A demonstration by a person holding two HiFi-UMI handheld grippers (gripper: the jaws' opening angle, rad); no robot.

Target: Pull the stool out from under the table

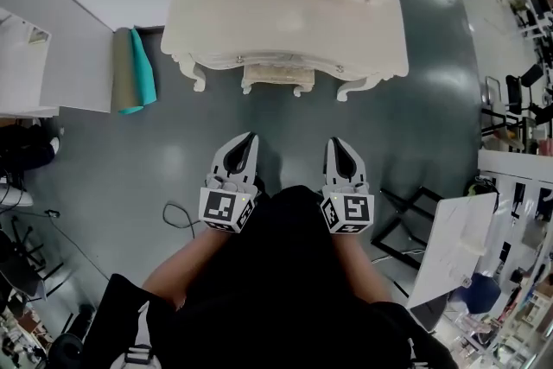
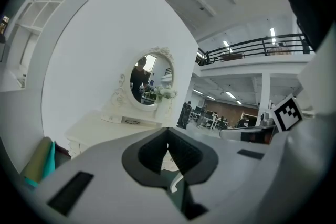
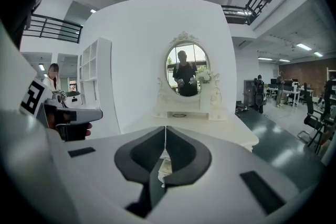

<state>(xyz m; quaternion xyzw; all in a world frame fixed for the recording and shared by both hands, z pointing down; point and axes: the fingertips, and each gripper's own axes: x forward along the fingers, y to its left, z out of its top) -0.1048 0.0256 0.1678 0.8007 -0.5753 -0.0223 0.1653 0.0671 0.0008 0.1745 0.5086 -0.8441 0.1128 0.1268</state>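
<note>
A cream dressing table point(image 1: 285, 4) with an oval mirror point(image 3: 186, 69) stands against the white wall. Its matching stool point(image 1: 275, 76) is tucked under the table, only the ornate front edge and legs showing. My left gripper point(image 1: 246, 143) and right gripper point(image 1: 340, 147) are held side by side over the dark floor, well short of the stool, both pointing toward it. Each is shut with nothing between its jaws. In the left gripper view the table point(image 2: 105, 126) lies ahead to the left; in the right gripper view the table point(image 3: 210, 126) is straight ahead.
A rolled teal and tan mat point(image 1: 134, 69) leans at the wall left of the table. A white shelf unit point(image 1: 22, 65) stands further left. A folding black stand point(image 1: 406, 225) and a white board point(image 1: 454, 242) sit at the right. A cable point(image 1: 177, 216) lies on the floor.
</note>
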